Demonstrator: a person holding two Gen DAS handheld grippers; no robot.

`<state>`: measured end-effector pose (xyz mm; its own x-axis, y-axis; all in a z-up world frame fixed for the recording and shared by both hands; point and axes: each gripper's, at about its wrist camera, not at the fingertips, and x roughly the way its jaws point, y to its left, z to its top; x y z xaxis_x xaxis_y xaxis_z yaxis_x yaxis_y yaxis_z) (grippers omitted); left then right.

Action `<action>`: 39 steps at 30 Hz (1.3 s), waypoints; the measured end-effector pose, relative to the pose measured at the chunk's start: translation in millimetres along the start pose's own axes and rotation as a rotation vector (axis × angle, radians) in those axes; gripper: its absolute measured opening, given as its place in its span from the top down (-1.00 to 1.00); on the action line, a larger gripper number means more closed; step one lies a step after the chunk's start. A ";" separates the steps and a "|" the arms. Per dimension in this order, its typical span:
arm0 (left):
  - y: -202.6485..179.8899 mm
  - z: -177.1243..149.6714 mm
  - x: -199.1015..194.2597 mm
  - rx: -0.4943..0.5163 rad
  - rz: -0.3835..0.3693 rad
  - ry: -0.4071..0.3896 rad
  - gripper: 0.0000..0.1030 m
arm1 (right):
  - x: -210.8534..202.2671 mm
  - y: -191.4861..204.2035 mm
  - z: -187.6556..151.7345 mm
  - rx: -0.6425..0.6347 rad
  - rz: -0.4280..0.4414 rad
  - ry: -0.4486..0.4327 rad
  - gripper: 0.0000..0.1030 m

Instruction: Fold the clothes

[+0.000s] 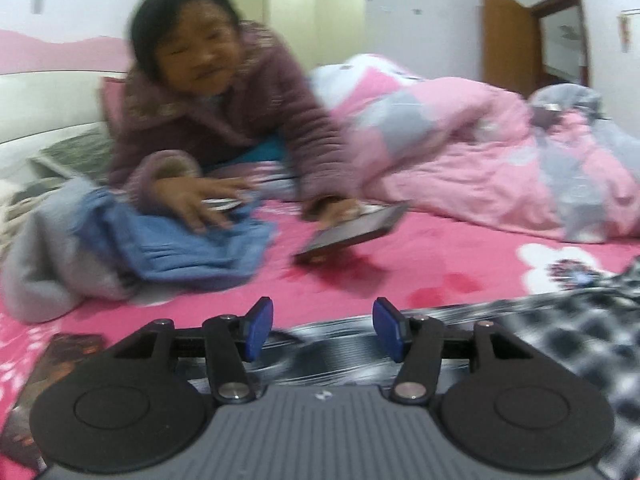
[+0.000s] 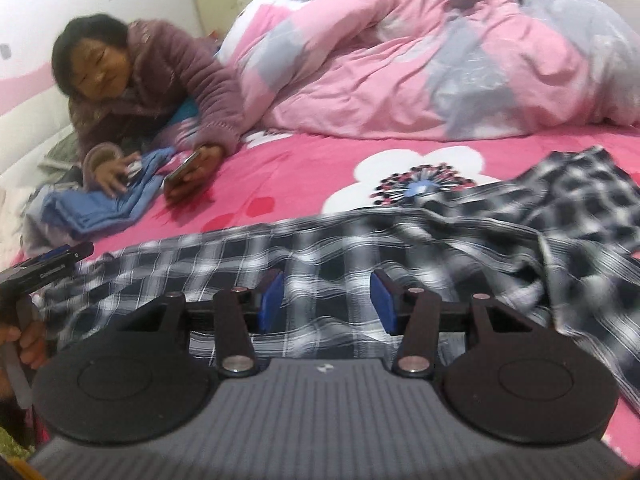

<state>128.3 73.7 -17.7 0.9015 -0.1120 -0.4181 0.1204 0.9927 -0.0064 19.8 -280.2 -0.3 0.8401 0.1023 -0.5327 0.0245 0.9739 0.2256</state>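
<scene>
Shirt (image 2: 360, 240) spread only in right view; left tongs (image 2: 60, 258) beside.

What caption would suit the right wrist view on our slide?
Open right tongs poised over a black-and-white plaid shirt spread on the pink floral bedsheet.
</scene>
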 end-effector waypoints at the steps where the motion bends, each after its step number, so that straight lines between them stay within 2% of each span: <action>1: -6.1 5.2 4.8 -0.001 -0.036 0.019 -0.10 | -2.2 -2.0 -0.5 0.009 -0.004 -0.006 0.09; 4: -23.0 17.9 26.4 -0.018 -0.153 0.068 -0.10 | -2.8 -6.5 -1.2 0.041 -0.007 -0.021 0.09; 6: -36.1 19.5 44.9 0.005 -0.180 0.103 -0.10 | -1.1 -6.7 -1.7 0.051 -0.009 -0.027 0.09; 9: -48.3 12.9 67.7 0.044 -0.170 0.121 -0.10 | 4.8 -6.2 -1.2 0.058 -0.011 -0.027 0.09; 13: -45.1 -5.8 82.0 0.037 -0.168 0.157 -0.10 | 15.3 -5.5 -1.1 0.057 -0.023 -0.017 0.09; 26: -41.3 -14.5 94.1 0.040 -0.143 0.183 -0.16 | 48.0 -4.7 -1.4 0.072 -0.040 0.010 0.09; 35: -37.4 -17.1 95.6 0.025 -0.148 0.193 -0.19 | 32.2 -8.4 3.0 0.074 -0.095 -0.029 0.09; 39: -38.0 -17.6 96.5 0.025 -0.146 0.197 -0.19 | 19.4 -21.8 9.9 0.016 -0.153 -0.057 0.09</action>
<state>203.4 25.9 -73.8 0.7756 -0.2409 -0.5835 0.2557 0.9650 -0.0586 41.0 -301.4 -7.5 0.8553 -0.0589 -0.5148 0.1625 0.9739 0.1585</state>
